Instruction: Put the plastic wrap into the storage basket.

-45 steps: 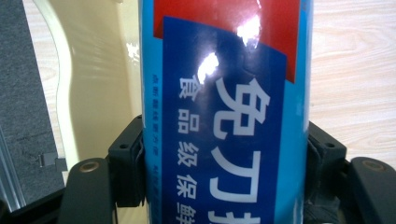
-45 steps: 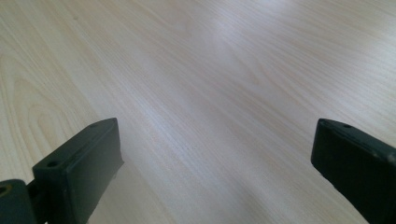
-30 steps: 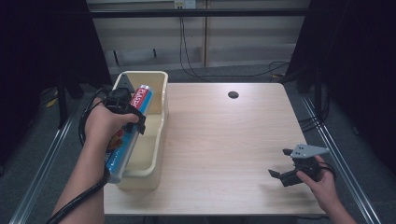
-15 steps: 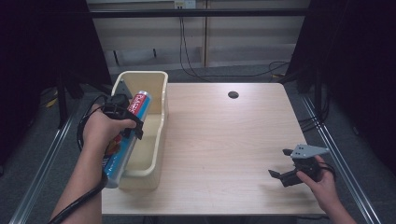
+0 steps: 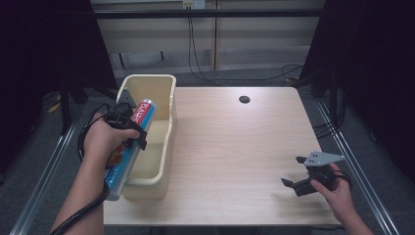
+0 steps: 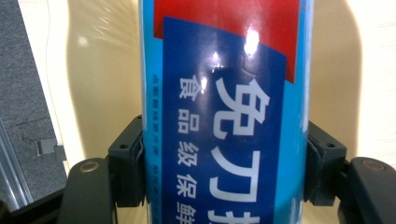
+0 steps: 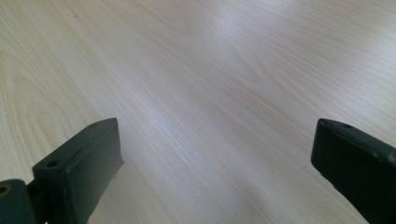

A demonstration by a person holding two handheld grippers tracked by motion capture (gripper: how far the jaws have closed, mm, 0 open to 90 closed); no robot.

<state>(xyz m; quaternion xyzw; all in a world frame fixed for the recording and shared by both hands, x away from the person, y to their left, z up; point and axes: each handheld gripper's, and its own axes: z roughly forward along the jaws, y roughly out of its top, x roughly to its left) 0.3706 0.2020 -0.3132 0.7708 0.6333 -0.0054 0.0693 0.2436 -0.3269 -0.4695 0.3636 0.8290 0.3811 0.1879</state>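
Blue tube clamped in my left claw over the cream bin.

The blue tube (image 5: 128, 149), a long cylinder with a red band and white characters on a dark blue label, lies slanted over the cream bin (image 5: 164, 147), its capped top pointing toward the bin's far end and its lower end sticking out past the bin's near corner. My left claw (image 5: 128, 128) grips it around the middle, both pads (image 6: 132, 163) pressed against its sides, with my left hand (image 5: 105, 139) just outside the bin's left wall. The bin sits on the left edge of the table (image 5: 235, 147). Well away from the bin, near the table's near right corner, my right claw (image 5: 293, 172) hovers low over bare wood, jaws wide apart and holding nothing.
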